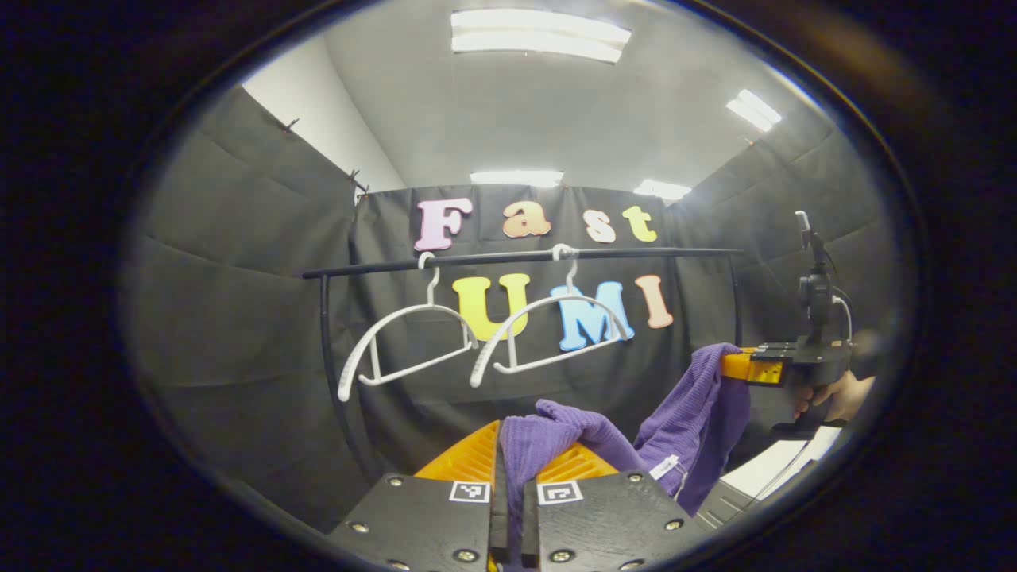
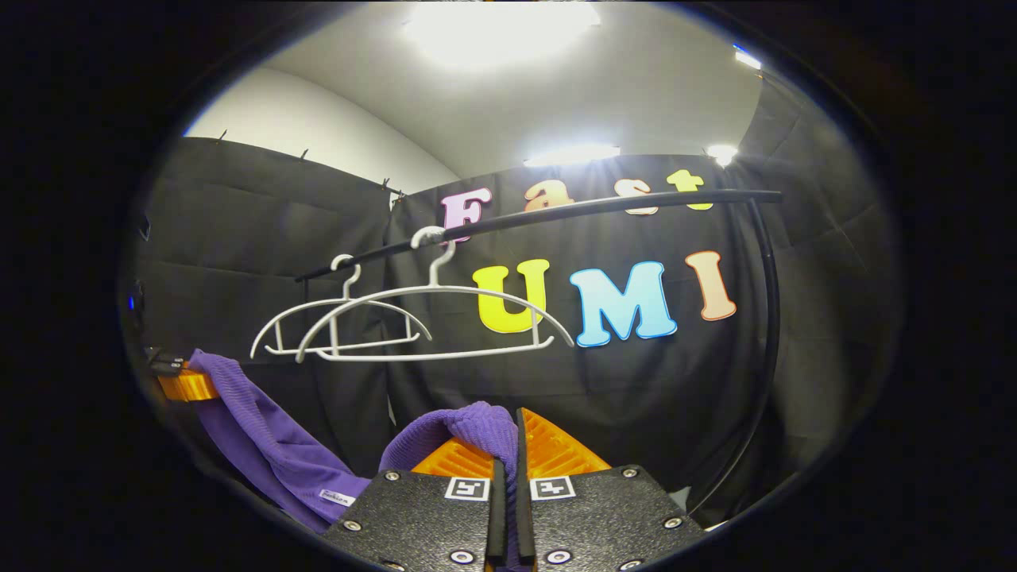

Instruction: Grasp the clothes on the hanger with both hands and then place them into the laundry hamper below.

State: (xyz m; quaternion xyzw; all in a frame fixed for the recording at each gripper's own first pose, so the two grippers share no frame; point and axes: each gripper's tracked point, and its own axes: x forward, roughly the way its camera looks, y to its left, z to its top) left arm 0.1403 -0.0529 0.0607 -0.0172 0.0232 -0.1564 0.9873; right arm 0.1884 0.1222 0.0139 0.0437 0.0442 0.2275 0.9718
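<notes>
**Purple knit off the hangers, held at both ends**

Purple ribbed cloth, the garment (image 1: 691, 421), is slung between the two claws, clear of the rail (image 1: 516, 258) and below the two bare white hangers (image 1: 485, 334).

Going left to right in the left gripper view: the left claw (image 1: 512, 465) sits at the bottom centre, its fingers clamped together on a bunched fold of the knit. From there the cloth runs rightward and slightly up, sagging in the middle (a small label shows at the low point), to the right claw (image 1: 735, 365), which a hand (image 1: 834, 397) holds at the far right; its tips are buried in the fabric.

In the right gripper view the right claw (image 2: 508, 453) is likewise pinched tight on a fold, and the garment (image 2: 270, 445) trails off left to the other claw.

So the garment's long axis lies across, from claw to claw, each arm holding its own end. The hamper is out of sight; going by the task, it lies below, so the coming move is probably straight down, both ends lowered together.
</notes>
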